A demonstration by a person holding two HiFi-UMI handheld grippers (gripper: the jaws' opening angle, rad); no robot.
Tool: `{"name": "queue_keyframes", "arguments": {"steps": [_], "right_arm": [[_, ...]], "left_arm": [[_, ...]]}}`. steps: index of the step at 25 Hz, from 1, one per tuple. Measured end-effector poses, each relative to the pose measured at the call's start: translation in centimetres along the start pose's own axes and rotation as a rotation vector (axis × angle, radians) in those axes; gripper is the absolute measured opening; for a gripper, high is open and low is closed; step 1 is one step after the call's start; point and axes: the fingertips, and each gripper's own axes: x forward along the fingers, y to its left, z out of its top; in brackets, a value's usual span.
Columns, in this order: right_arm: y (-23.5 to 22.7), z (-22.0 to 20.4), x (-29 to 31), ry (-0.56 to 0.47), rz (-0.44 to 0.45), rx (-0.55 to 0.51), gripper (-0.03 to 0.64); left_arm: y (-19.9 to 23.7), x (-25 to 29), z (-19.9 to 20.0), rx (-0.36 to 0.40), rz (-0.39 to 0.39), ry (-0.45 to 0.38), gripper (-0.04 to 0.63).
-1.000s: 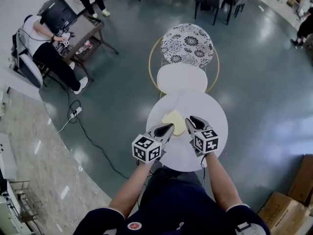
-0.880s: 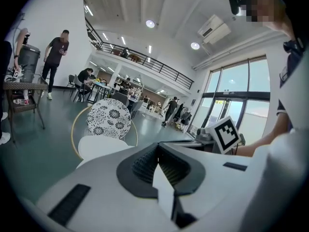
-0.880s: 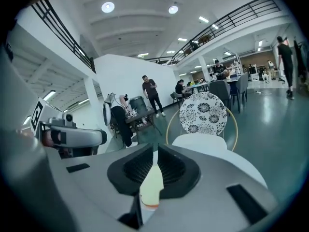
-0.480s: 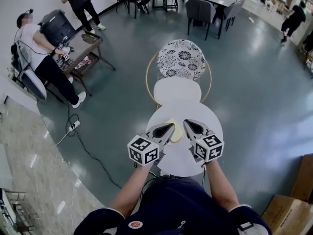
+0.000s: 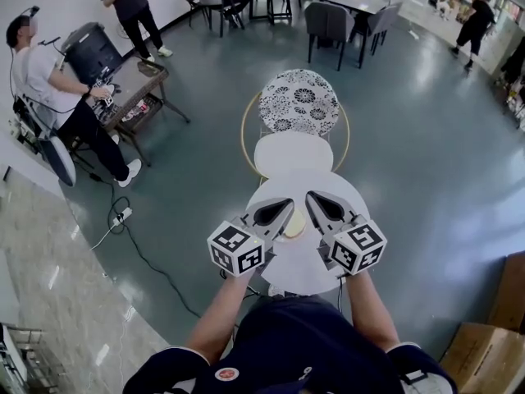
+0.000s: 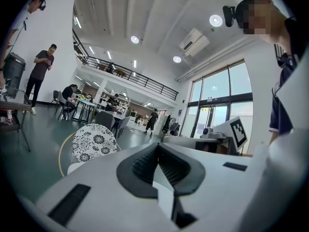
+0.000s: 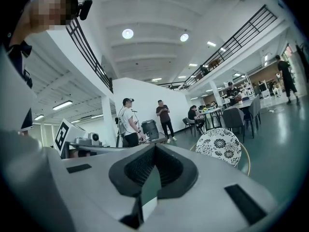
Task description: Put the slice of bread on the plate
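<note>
Overhead plus level views; common chair (image 5: pixel 299 101)

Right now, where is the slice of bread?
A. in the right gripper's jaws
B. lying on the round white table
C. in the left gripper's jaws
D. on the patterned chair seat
B: the slice of bread lies on the round white table, while the left gripper and right gripper each show jaws shut on nothing.

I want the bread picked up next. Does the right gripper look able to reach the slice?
Probably, though not as it stands: the bread slice lies uncovered on the table, but the right gripper is shut and points level into the room; it must open and dip.
</note>
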Motion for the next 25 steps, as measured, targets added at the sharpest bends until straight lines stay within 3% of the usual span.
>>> {"name": "queue_keyframes", "arguments": {"steps": [25], "right_arm": [[0.9,2.2,-1.3,-0.053,0.029,-0.008,0.006]], "left_arm": [[-1.6,0.1,0.4,0.015,-0.013,-0.004,0.006]]}}
